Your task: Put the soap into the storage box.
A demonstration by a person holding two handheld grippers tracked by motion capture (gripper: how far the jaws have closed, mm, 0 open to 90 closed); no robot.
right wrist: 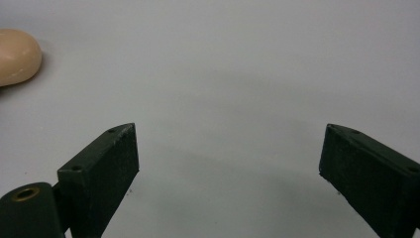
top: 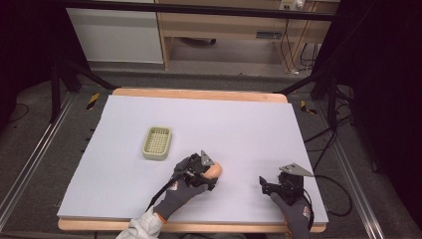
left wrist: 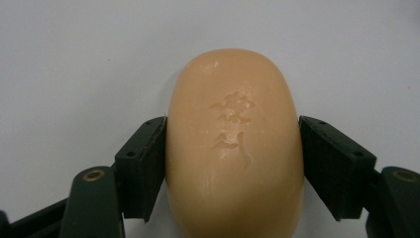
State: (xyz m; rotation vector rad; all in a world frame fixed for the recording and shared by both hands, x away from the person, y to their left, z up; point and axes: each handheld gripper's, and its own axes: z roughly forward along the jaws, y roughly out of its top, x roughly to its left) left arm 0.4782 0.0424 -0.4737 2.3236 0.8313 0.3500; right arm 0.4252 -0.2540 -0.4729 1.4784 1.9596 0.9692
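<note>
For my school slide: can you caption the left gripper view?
The left gripper clamps a peach-coloured soap bar on the pale table.

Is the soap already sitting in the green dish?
No, the soap lies on the table between the left gripper's pads, apart from the green dish.

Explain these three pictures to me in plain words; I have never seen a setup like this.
A person in gloves holds a hand tool with two black jaws in each hand, at a table covered with a pale sheet. The wide picture comes from a camera above, looking down. The other two come from small cameras riding on each tool, looking along its jaws. On the table lie a peach-coloured bar of soap and a pale green soap dish with a slotted bottom, standing apart from the soap. The left gripper has its pads against both sides of the soap. The right gripper is open over bare table, with nothing between its jaws.
</note>
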